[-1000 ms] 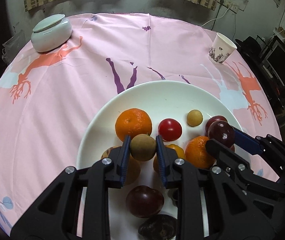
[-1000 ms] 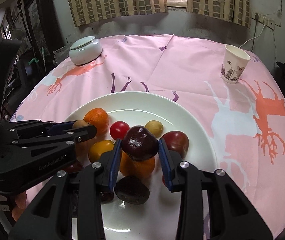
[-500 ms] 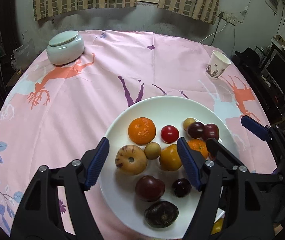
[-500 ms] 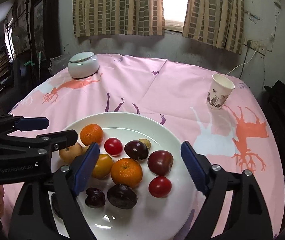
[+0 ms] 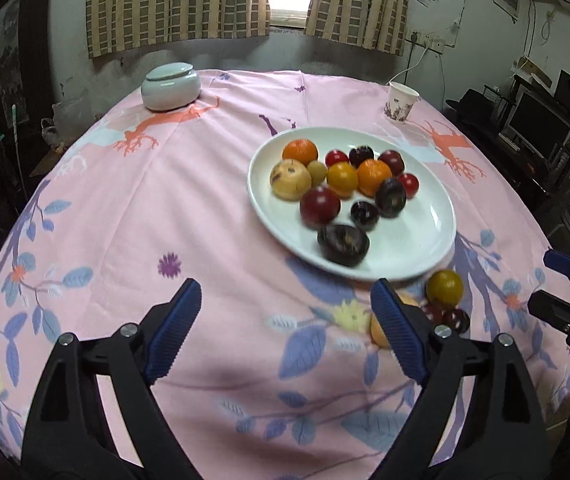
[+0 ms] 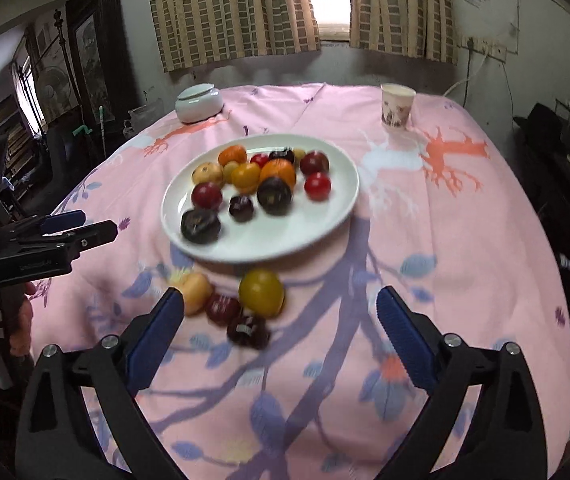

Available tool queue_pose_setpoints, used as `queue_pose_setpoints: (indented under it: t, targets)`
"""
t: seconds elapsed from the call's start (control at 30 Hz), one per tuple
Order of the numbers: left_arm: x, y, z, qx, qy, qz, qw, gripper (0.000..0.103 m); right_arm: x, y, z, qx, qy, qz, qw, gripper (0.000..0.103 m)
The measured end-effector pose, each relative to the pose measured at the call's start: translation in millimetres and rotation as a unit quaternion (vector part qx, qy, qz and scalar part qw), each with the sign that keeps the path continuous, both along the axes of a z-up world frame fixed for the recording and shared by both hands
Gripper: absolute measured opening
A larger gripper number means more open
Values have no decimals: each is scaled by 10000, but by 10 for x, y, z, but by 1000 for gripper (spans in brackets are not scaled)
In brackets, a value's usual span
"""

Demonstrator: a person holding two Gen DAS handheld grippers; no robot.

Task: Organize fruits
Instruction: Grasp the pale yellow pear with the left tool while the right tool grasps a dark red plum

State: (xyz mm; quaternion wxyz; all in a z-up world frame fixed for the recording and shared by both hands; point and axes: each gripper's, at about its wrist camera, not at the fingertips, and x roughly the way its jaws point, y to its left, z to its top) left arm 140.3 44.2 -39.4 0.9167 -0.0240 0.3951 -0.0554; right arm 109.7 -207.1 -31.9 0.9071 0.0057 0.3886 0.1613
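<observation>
Right, four loose fruits sit on the tablecloth [image 6: 465, 240] just off the plate's [image 6: 337, 216] near edge: yellow plum [image 6: 261, 293], pale orange fruit [image 6: 195, 292], red plum [image 6: 223, 309], dark plum [image 6: 248, 331], bunched together and touching. Rest of the fruit is piled on the plate toward its far-left side; near-right part is bare. My right gripper [image 6: 281, 332] has just been opening, jaws spread wide, nothing between the pads; the cluster lies ahead, toward the left finger. My left gripper [image 5: 285, 326] also just opened, empty, jaws wide over bare cloth, cluster beside its right finger. Judgement: next step is another pick. Take the yellow plum first with the right, since it's topmost and freest. Centre jaws on it, close gently, because round fruit rolls. Drop in the bare zone.
</observation>
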Motion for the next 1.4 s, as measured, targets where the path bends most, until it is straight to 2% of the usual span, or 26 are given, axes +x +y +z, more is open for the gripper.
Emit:
queue_pose_setpoints:
  t: [0.1, 0.27, 0.47, 0.53, 0.57, 0.6, 0.73, 0.77, 0.8, 0.93, 1.07, 1.23, 1.4]
  targets:
    - [-232, -114, -226, 97, 21, 10, 9999, 88, -214, 39, -246, 209, 269, -143, 9993, 97]
    - [-379, -248, -447, 76, 317, -204, 9993, 88, -170, 274, -548, -8, 670, -52, 9977, 97]
    - [-384, -252, -460, 114, 373, -162, 9991, 89, 9, 401, -555, -183, 562, 149, 9981, 96]
    - [-379, -244, -462, 106, 399, -157, 9990, 89, 82, 416, -574, -384, 560, 87, 9977, 74]
    - [-381, -239, -463, 101, 405, -156, 9990, 89, 116, 421, -600, -393, 654, 131, 9970, 61]
    - [-373, -230, -458, 94, 408, -150, 9990, 89, 141, 411, -619, -354, 706, 154, 9968, 54]
    - [-339, -205, -446, 25, 433, -151, 9989, 89, 191, 422, -668, -389, 729, 185, 9964, 49]
    - [-331, -203, -446, 3, 440, -160, 9989, 89, 209, 431, -672, -385, 727, 207, 9964, 46]
    - [-324, -206, -447, -12, 448, -167, 9989, 89, 227, 443, -682, -392, 736, 233, 9962, 35]
    - [-259, -241, -471, -38, 535, -199, 9984, 89, 241, 446, -662, -389, 715, 233, 9964, 34]
    - [-193, -333, -474, -56, 600, -292, 9978, 89, 49, 304, -518, -167, 537, 113, 9984, 34]
    - [-106, -494, -506, 128, 566, -380, 9976, 89, -211, 105, -397, 52, 394, -6, 9992, 34]
    - [6, -720, -664, 369, 858, -731, 9929, 89, -327, -56, -357, 374, 364, -86, 9986, 34]
